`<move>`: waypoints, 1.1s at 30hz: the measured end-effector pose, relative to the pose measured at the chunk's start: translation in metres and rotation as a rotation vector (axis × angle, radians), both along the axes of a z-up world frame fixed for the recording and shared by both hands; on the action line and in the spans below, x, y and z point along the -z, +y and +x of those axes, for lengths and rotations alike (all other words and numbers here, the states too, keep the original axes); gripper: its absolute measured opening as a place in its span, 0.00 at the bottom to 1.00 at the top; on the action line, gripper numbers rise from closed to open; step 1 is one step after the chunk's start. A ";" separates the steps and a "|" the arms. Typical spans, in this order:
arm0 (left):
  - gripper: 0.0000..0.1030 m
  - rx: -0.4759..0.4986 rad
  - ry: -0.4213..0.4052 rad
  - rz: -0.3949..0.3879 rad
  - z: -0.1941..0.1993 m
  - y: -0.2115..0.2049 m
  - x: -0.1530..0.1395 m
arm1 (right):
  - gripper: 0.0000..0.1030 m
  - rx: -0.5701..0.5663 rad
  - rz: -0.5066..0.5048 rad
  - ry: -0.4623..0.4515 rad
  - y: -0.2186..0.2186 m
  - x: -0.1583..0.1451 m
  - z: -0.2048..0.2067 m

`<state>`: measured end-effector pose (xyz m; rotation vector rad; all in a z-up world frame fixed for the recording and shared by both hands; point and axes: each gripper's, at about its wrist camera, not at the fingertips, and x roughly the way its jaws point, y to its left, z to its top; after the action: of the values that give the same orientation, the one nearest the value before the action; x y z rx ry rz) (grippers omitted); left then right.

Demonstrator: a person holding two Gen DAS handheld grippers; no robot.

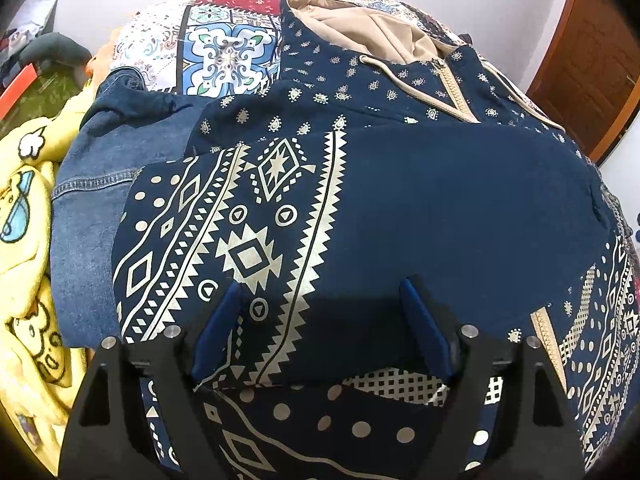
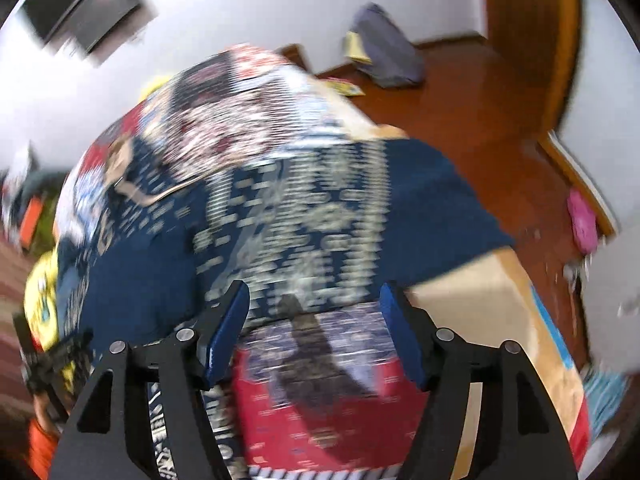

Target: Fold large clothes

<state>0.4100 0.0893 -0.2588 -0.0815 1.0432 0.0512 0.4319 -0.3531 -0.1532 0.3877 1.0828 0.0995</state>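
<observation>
A navy hoodie [image 1: 440,208] with a cream geometric print lies spread on the bed, a patterned sleeve [image 1: 224,232] folded across its front. Its beige-lined hood [image 1: 368,28] and zipper [image 1: 454,88] point to the far side. My left gripper [image 1: 320,292] hovers over the lower part of the hoodie, jaws wide apart, the blue pads [image 1: 420,320] gripping no cloth. The right wrist view is smeared by motion. In it the hoodie [image 2: 420,200] drapes toward the bed's corner. My right gripper [image 2: 314,294] stands open over its hem, nothing between the pads.
A patchwork bedspread [image 1: 224,56] covers the bed. A denim jacket [image 1: 88,200] and a yellow cartoon-print garment [image 1: 28,248] lie left of the hoodie. A wooden door [image 1: 592,64] stands at right. Beyond the bed's corner are wood floor [image 2: 460,96], a grey bag [image 2: 384,48] and a pink item [image 2: 582,220].
</observation>
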 end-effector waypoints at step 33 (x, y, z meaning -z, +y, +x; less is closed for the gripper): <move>0.79 0.039 -0.193 0.106 -0.043 -0.008 -0.100 | 0.10 -0.003 0.034 -0.329 0.041 -0.089 0.038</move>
<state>0.3668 0.0811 -0.1586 0.0297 0.8473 0.0622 0.4696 -0.3117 -0.0637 0.3847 0.7575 0.1788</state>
